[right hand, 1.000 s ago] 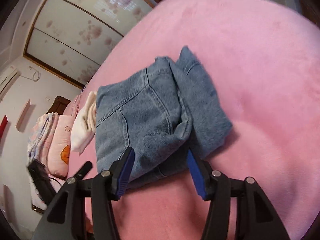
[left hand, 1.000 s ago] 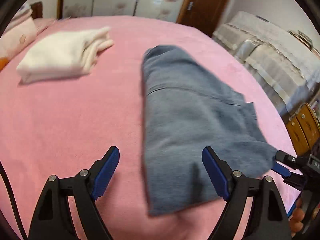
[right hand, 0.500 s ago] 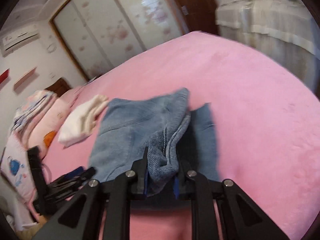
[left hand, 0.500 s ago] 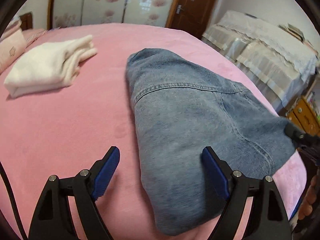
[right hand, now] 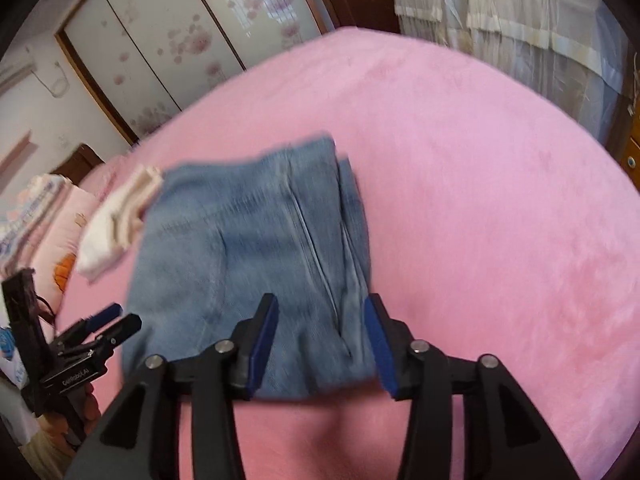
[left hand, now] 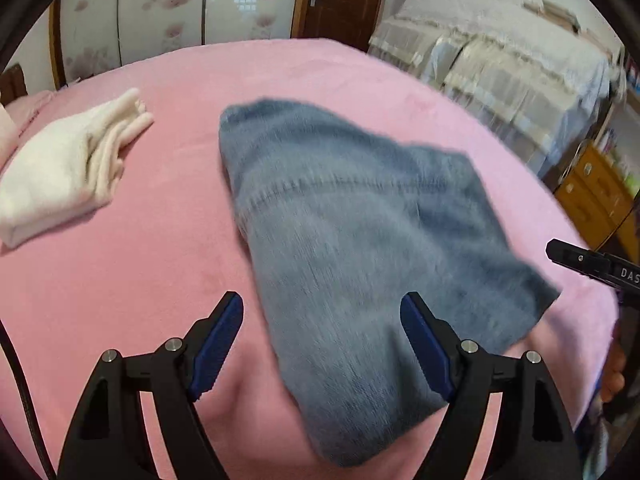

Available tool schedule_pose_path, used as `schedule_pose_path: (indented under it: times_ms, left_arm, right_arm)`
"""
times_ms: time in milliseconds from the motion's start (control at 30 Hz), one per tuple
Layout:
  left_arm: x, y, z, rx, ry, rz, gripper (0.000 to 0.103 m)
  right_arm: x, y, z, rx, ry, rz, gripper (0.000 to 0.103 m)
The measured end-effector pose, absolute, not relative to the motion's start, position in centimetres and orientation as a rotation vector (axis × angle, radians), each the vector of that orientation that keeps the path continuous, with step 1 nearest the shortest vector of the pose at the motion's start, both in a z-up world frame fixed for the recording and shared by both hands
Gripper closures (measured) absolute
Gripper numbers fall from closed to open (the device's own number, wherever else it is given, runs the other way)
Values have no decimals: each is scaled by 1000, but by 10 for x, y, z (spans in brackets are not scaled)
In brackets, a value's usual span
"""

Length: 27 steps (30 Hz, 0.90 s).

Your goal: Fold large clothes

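Folded jeans [right hand: 256, 248] lie on the pink bed [right hand: 480, 200], a white garment [left hand: 64, 168] at their 10 o'clock. Left gripper [left hand: 322, 344] and right gripper [right hand: 320, 344] both gape wide, holding nothing.

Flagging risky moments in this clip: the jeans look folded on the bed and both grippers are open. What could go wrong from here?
1. The folded jeans show loose layered edges on their right side; nudging them with the open right gripper might spring the fold.
2. The jeans' near corner lies between the open left gripper fingers, so a careless closing could snag it.
3. The white folded garment sits close beside the jeans, and sliding either could disturb the other.
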<state>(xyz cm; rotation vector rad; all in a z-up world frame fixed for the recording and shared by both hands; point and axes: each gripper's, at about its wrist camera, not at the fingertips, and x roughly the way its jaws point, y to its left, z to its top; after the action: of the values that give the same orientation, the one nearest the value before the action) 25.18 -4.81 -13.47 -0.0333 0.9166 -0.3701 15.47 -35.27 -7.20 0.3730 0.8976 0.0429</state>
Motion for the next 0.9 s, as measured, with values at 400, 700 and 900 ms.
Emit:
schedule_pose_path:
  times_ms: [400,700,900]
  left_arm:
    - [393,-29,-147,-176,1058,-293,23]
    - [418,-44,-163,-166,1037,-281,43]
    - [414,-47,-163,-147,1016,-261,41]
  right_arm:
    - [297,-352,-86,368,940,35,50]
    - [313,-362,-105,296,944,-49,98]
    - [317,-362,-120,273,1004,-75,95]
